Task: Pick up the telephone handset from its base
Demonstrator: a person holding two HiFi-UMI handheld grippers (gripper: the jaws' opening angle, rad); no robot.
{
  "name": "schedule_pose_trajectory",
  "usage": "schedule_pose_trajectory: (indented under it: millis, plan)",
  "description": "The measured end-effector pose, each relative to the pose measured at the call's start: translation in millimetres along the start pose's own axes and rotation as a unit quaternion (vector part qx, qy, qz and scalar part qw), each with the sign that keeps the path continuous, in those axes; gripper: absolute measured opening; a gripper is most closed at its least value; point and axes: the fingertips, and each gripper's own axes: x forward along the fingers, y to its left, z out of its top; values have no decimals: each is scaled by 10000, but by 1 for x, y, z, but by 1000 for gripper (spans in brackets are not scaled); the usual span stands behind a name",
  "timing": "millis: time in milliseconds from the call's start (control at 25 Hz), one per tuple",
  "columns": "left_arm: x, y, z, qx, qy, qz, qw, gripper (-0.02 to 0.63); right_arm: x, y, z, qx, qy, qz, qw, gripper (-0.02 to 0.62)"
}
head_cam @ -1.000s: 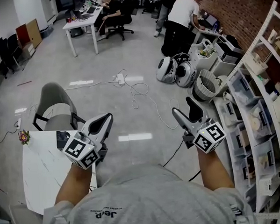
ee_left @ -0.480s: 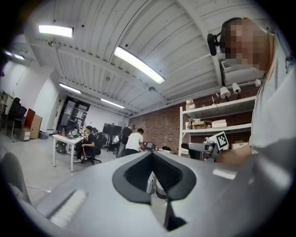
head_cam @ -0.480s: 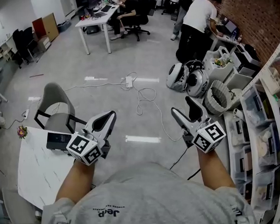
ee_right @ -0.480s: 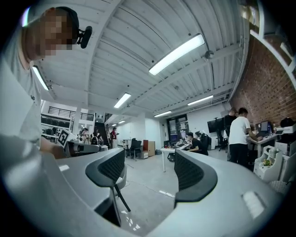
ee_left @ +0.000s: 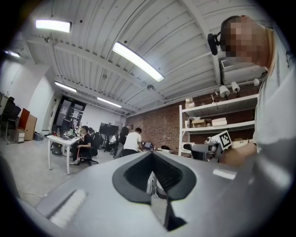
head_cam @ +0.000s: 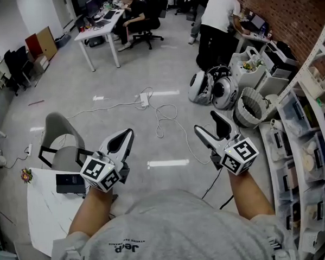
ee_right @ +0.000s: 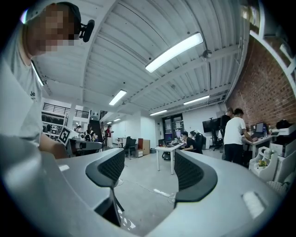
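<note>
At the far left, our white table (head_cam: 44, 214) carries a small flowery trinket (head_cam: 27, 174) near its far corner and a dark flat box (head_cam: 70, 183) at its near edge. It may be the telephone, but it is too small for us to tell, and we can make out no handset. Behind the table stands a grey chair (head_cam: 61, 138). We hold the left gripper (head_cam: 125, 137) in the air just right of the table, well clear of the box. In the left gripper view its (ee_left: 152, 178) dark pads meet with nothing caught between them. On the floor ahead a power strip (head_cam: 143, 99) lies among loose white cables (head_cam: 164, 113). We hold the right gripper (head_cam: 207, 124) level with the left one, and its own view shows the jaws (ee_right: 148, 173) spread wide, with only bare floor between the pads. Farther right sit two white rounded shells (head_cam: 212, 89), a person in a white shirt (head_cam: 217, 18) and shelving (head_cam: 307, 146) against the brick wall.
</note>
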Motion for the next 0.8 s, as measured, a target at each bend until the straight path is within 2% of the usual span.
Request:
schedule_pose_trajectory:
  millis: [160,360,600,800]
  plan:
    - [5,21,2,52,15,-181,9998,58,8,0,-5,13,68,-271,9996,316]
    - [-1,38,3,-25,-65,-145,9999,58,28,9,-2,-103,147,-225,9996,316]
    - [-25,57,2,-48,-161,311,9994,58,61,25,-11,-160,327,266,9990,316]
    - [-77,83,-4,-47,-153,985,9950,58,113,69,-21,-270,521,985,9934,316]
